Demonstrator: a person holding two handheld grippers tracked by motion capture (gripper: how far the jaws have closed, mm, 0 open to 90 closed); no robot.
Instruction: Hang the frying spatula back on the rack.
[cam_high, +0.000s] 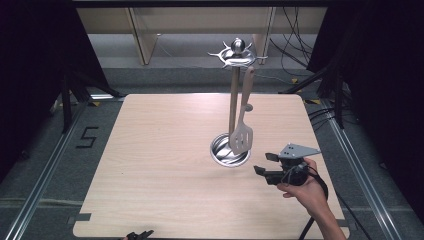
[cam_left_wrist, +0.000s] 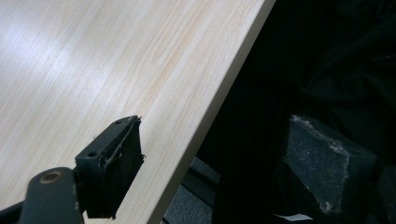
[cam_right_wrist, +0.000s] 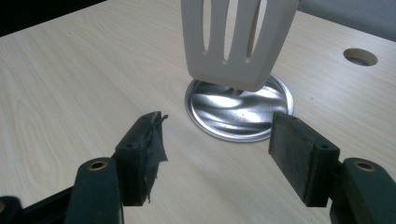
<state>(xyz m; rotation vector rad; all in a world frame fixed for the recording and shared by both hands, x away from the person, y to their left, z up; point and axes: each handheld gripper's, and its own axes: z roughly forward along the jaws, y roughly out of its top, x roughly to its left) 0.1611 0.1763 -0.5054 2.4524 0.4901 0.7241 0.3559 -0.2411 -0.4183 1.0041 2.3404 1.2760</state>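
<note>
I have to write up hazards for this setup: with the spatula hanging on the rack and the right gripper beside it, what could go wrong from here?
1. The right gripper is open and close to the hanging spatula; a nudge might set it swinging or lift it off its hook.
2. The rack is tall on a small round base; a sideways push could tip it.

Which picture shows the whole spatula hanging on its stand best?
The high view: the spatula hangs full length from the stand's hooked top. The right gripper view catches just its slotted blade above the round metal base. The left gripper view looks along the table edge.
</note>
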